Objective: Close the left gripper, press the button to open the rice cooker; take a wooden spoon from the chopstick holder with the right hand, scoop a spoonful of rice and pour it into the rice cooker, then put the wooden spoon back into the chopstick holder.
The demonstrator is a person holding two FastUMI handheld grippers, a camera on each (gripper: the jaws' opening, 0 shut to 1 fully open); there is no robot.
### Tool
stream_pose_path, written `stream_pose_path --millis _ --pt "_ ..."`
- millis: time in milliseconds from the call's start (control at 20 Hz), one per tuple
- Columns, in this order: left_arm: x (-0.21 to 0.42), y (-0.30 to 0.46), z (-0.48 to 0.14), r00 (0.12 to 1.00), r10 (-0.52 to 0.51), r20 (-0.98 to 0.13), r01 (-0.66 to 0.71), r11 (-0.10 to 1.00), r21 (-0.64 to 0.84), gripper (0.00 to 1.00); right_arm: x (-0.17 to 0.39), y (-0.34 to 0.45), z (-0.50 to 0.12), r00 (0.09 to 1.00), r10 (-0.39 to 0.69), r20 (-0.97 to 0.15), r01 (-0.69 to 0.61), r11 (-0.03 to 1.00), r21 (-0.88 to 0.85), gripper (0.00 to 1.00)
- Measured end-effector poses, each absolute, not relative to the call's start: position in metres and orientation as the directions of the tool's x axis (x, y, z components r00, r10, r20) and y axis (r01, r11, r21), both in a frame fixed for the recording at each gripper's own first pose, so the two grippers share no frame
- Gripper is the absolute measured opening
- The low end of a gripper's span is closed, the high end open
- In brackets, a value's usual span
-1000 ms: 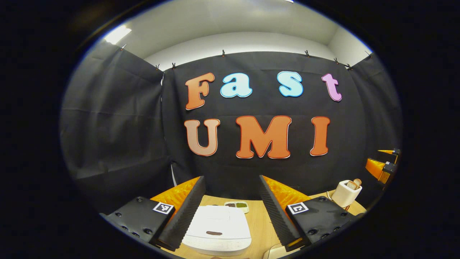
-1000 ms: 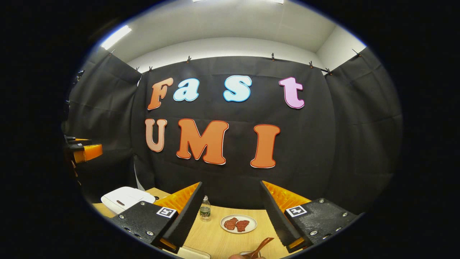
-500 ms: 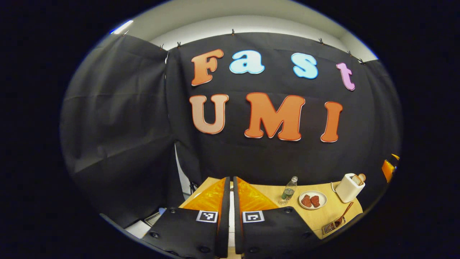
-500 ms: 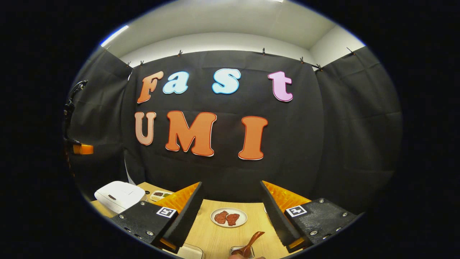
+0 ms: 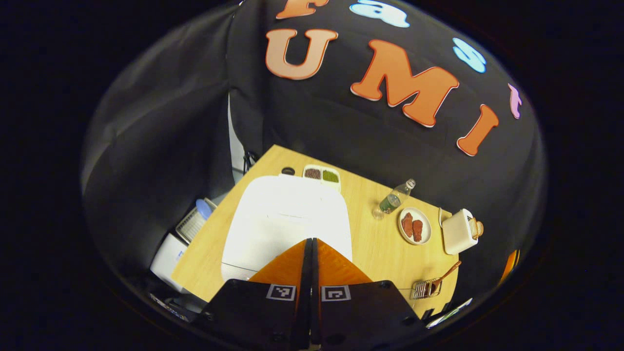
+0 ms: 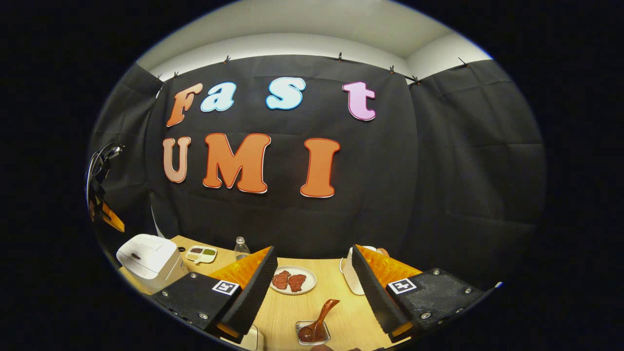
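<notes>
A wooden table [image 5: 375,253] stands against a black cloth wall. The left gripper [image 5: 312,243] hangs above a white rice cooker [image 5: 287,219], its two fingers pressed together with nothing between them, tips pointing down at the near edge of the closed lid. The button is hidden beneath the fingers from here. Seen from the right gripper view, the cooker [image 6: 151,261] sits at the table's far left, lid down.

The right gripper [image 6: 312,278] waits with its fingers wide apart and empty, low over the table. Just ahead of it a wooden spoon [image 6: 319,319] stands tilted in a small wire holder [image 6: 312,334], bowl down, handle leaning up and to the right. Beyond lie a plate of red meat [image 6: 291,280], a bottle [image 6: 240,247], a white toaster [image 6: 348,275] and a divided dish of grains [image 6: 201,252] beside the cooker.

The cooker looks heavy and steady enough to take a firm press without sliding. The spoon is likely light, stiff and smooth; the free upper handle is the best place to take it, squarely, so it does not twist. The holder looks light and might lift with the spoon.
</notes>
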State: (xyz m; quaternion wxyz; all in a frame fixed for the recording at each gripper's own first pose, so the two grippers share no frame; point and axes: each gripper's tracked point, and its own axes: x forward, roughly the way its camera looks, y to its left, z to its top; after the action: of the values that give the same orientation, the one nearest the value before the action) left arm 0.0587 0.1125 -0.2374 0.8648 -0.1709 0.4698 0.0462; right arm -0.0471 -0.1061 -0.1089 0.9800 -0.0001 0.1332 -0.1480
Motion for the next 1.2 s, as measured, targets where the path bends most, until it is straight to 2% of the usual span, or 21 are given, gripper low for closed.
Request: stream_pose_path --millis 50,150,450,700,850,950,1050,1200 --pt "0.057 0.106 -0.250 0.509 -0.119 -0.852 -0.263 0.922 -0.285 0.06 -0.050 -0.111 -0.116 0.910 -0.305 -0.280 0.304 0.951 -0.048 0.95" --pt "0.058 0.112 -0.273 0.452 -0.124 -0.883 -0.299 0.912 -0.282 0.06 -0.058 -0.121 -0.132 0.885 -0.340 -0.317 0.337 0.939 -0.065 0.95" --pt "0.063 0.129 -0.310 0.346 -0.126 -0.930 -0.367 0.894 -0.258 0.06 -0.083 -0.140 -0.158 0.834 -0.406 -0.375 0.407 0.910 -0.081 0.95" --pt "0.051 0.130 -0.330 0.275 -0.104 -0.956 -0.367 0.907 -0.204 0.06 -0.086 -0.141 -0.171 0.818 -0.414 -0.400 0.418 0.905 -0.082 0.95" --pt "0.053 0.133 -0.334 0.285 -0.074 -0.956 -0.352 0.919 -0.176 0.06 -0.084 -0.138 -0.180 0.816 -0.405 -0.413 0.412 0.908 -0.077 0.95" --pt "0.057 0.132 -0.323 0.324 -0.071 -0.944 -0.338 0.923 -0.185 0.06 -0.082 -0.137 -0.185 0.815 -0.392 -0.427 0.402 0.913 -0.072 0.95" --pt "0.067 0.134 -0.300 0.413 -0.051 -0.909 -0.298 0.936 -0.188 0.06 -0.083 -0.137 -0.188 0.816 -0.385 -0.430 0.395 0.916 -0.070 0.95" --pt "0.096 0.136 -0.239 0.642 0.011 -0.766 -0.204 0.966 -0.158 0.06 -0.079 -0.140 -0.208 0.809 -0.371 -0.457 0.387 0.920 -0.062 0.95"
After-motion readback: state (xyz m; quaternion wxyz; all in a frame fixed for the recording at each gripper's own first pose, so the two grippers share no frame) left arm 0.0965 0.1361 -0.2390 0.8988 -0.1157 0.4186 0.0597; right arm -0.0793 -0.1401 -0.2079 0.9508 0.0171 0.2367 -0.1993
